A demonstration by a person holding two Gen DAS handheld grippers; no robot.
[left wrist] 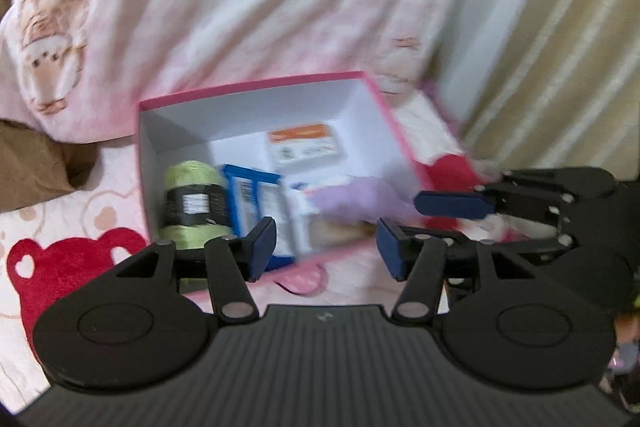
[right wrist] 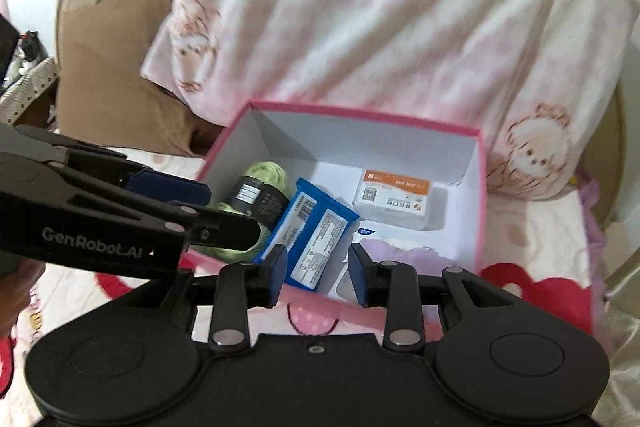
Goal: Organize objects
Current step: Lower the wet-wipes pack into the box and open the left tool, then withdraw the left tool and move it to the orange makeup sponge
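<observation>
While a pale pink blanket [right wrist: 380, 19] printed with cartoon figures fills the background of both views, a pink bed cover [left wrist: 72, 223] with red bear shapes lies under everything else. On that cover sits an open box [right wrist: 482, 187], pink outside and white inside, with its back edge against the blanket. Both grippers hang above its near edge, pointing down into it. The left gripper [left wrist: 326, 247] has its blue pads apart with nothing between them; the right gripper [right wrist: 318, 273] also stands partly open and empty. Inside the box, at its left side, lies a ball of light green yarn [right wrist: 266, 173] with a black paper band. Just right of it a blue packet [right wrist: 316, 231] lies tilted, touching the yarn. Toward the back right rests a small white box with an orange label [right wrist: 394, 201]. Near the front sits something soft and lilac [right wrist: 404, 253], too blurred to tell what it is.
</observation>
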